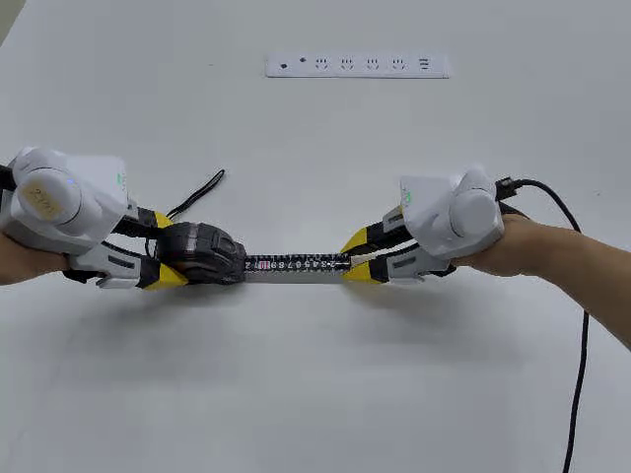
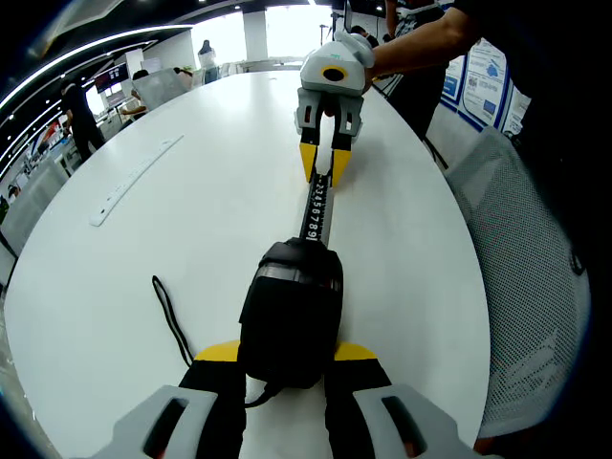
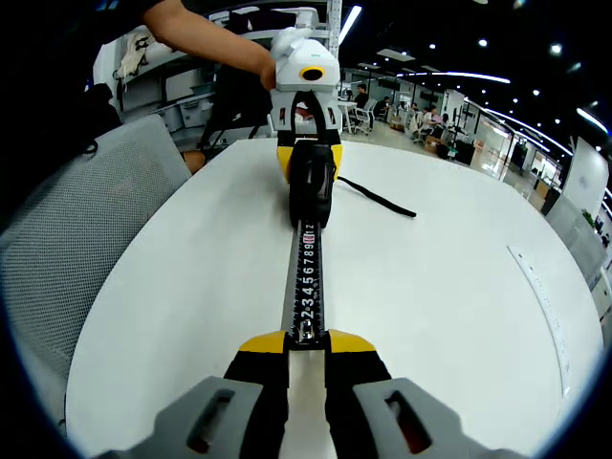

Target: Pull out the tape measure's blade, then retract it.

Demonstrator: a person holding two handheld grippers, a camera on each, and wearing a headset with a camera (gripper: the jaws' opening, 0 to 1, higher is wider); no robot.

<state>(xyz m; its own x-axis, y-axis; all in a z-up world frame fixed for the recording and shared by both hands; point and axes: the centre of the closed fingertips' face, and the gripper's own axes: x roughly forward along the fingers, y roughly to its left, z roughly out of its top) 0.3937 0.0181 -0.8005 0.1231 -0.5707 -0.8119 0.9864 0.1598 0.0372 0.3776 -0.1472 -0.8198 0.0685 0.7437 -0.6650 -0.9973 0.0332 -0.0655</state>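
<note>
Tabletop [image 1: 315, 394] under tape measure [image 1: 200, 253] is white, oval, in open office.

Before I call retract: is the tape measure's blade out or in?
Out: a numbered length of blade spans between the case and the right gripper.

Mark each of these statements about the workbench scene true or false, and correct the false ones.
1. The left gripper is closed on the tape measure case. True.
2. The blade is fully wound back into the case. False: a numbered stretch of it runs from the case across to the right gripper.
3. The right gripper holds the free end of the blade. True.
4. The power strip lies between the two grippers. False: it lies on the table beyond them, on the side away from the person.
</note>
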